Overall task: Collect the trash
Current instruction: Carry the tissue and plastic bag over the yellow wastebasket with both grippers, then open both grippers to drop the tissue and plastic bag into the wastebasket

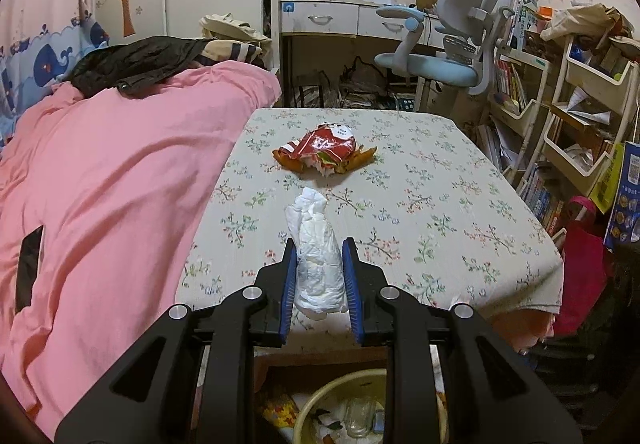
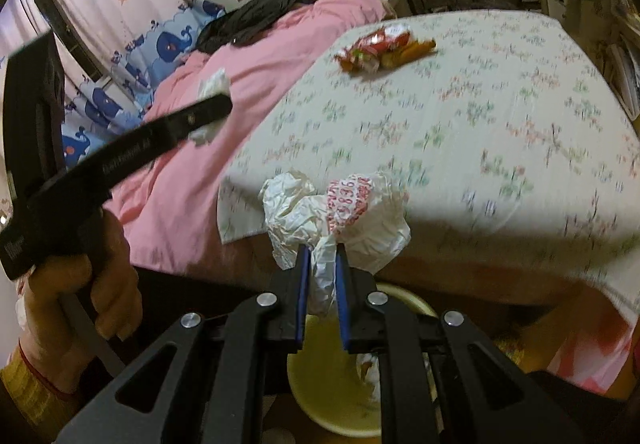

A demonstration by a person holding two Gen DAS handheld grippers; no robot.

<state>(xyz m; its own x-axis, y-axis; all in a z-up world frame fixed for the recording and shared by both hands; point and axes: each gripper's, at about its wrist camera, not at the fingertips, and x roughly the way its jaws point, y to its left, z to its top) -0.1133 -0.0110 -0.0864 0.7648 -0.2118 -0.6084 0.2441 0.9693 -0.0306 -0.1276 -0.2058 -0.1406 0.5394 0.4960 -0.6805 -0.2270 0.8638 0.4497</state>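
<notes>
Left wrist view: the left hand-held gripper (image 1: 319,250) is clamped on a crumpled white tissue wad (image 1: 316,244), held above the near edge of the bed with the floral sheet (image 1: 460,203). Directly below sits the round pale-yellow trash bin (image 1: 310,402), already holding scraps. A red crumpled snack wrapper (image 1: 326,151) lies further up the sheet, not yet collected. To drop cleanly, centre the wad over the bin mouth before letting go.

Right wrist view: the right hand-held gripper (image 2: 322,256) pinches a crumpled white plastic bag with red print (image 2: 352,211) by a twisted tail, the bin (image 2: 320,364) right beneath. The bag is light and wide; I would lower it inside the rim before releasing, so it cannot drift out.
</notes>
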